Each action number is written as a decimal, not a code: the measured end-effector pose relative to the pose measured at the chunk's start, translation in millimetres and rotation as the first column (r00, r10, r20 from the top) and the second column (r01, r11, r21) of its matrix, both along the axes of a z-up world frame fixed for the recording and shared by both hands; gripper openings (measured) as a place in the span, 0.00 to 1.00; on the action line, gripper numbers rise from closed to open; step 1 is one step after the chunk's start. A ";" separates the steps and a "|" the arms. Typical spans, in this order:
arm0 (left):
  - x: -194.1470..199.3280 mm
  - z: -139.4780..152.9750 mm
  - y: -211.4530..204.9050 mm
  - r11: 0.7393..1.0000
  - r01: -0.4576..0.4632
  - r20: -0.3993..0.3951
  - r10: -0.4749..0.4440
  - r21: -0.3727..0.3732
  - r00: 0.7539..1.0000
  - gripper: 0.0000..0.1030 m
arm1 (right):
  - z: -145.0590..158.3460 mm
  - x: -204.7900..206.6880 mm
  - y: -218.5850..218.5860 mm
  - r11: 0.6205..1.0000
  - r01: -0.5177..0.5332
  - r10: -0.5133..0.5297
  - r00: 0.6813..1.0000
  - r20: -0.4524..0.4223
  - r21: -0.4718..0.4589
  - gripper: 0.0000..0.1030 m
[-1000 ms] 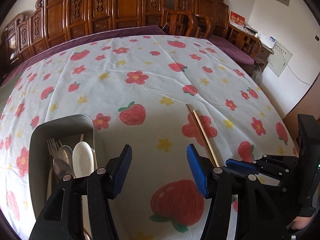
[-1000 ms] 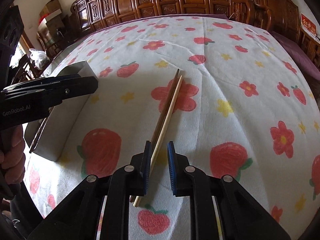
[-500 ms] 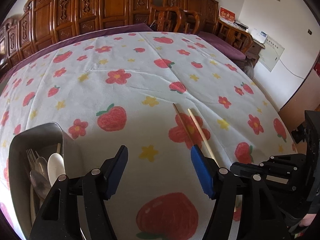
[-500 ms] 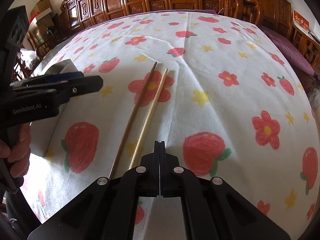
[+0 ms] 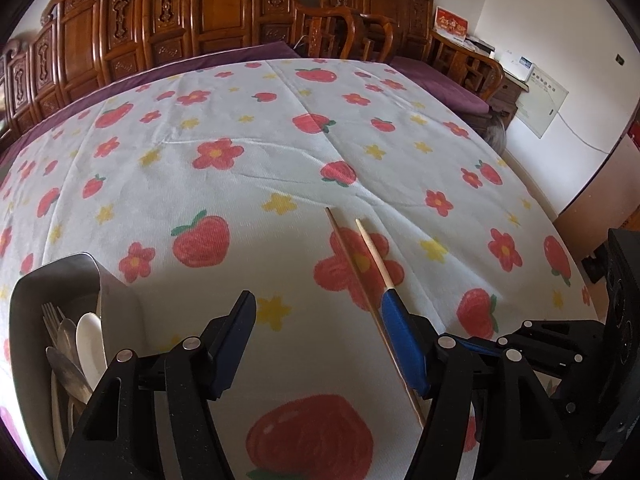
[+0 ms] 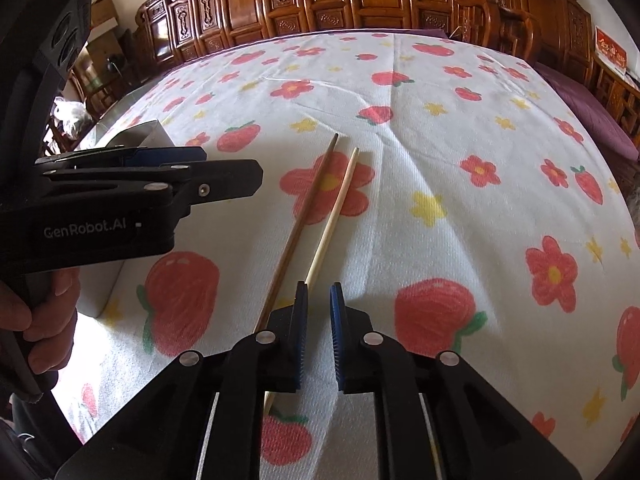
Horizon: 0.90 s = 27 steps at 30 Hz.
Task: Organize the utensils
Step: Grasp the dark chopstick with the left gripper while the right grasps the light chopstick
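Note:
Two chopsticks lie side by side on the flowered cloth, a dark chopstick (image 6: 304,216) (image 5: 360,288) and a pale chopstick (image 6: 334,216) (image 5: 372,248). My right gripper (image 6: 319,294) hovers over their near ends. Its jaws are opening to a narrow gap with nothing between them, and the pale stick passes under its left finger. My left gripper (image 5: 318,304) (image 6: 228,168) stands open and empty just left of the sticks. A metal utensil holder (image 5: 60,276) (image 6: 136,136) at the left holds a white spoon (image 5: 90,336), metal spoons (image 5: 68,368) and a fork (image 5: 50,316).
The tablecloth (image 5: 240,152) with strawberries and flowers covers a wide table. Carved wooden chairs (image 5: 224,12) line its far side, and more stand to the right. A hand (image 6: 44,320) grips the left tool's handle.
The chopsticks were between the right jaws; the jaws then shut beside them and now stand slightly apart. The sticks' far tips have spread. The left gripper opened a little wider and shifted towards the sticks.

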<state>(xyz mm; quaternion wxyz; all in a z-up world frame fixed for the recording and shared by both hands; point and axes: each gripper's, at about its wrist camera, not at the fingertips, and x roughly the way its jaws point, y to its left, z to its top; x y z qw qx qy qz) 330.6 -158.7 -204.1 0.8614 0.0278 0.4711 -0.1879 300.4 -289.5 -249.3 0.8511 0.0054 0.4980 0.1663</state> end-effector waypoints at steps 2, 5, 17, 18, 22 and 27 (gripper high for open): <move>0.2 0.6 -0.3 1.000 -0.004 0.002 0.004 0.008 1.000 0.60 | -0.3 -0.5 0.2 1.000 -0.002 0.002 1.000 -0.001 0.008 0.13; 0.8 0.7 0.2 1.000 -0.010 0.002 0.010 0.019 1.000 0.60 | -0.3 -1.2 3.0 1.000 -0.010 0.010 1.000 0.001 0.012 0.13; 6.0 -9.9 -7.0 0.999 -0.022 -0.047 0.024 0.042 0.999 0.60 | 4.2 -8.3 -2.0 0.995 0.004 -0.002 1.000 0.017 -0.102 0.00; 6.2 -11.8 -9.2 0.999 -0.019 -0.055 0.021 0.042 0.998 0.60 | 4.6 -8.9 -8.6 0.995 0.019 -0.017 1.000 0.016 -0.102 0.00; 5.7 -20.6 -20.5 0.999 -0.003 -0.083 0.006 0.044 0.997 0.59 | 3.8 -10.4 -28.2 0.995 0.057 -0.057 0.998 0.009 -0.085 0.00; 3.6 -29.8 -33.6 0.998 0.018 -0.102 -0.012 0.060 0.995 0.43 | 13.8 -16.8 -34.5 0.998 0.063 -0.062 0.997 0.039 -0.028 0.01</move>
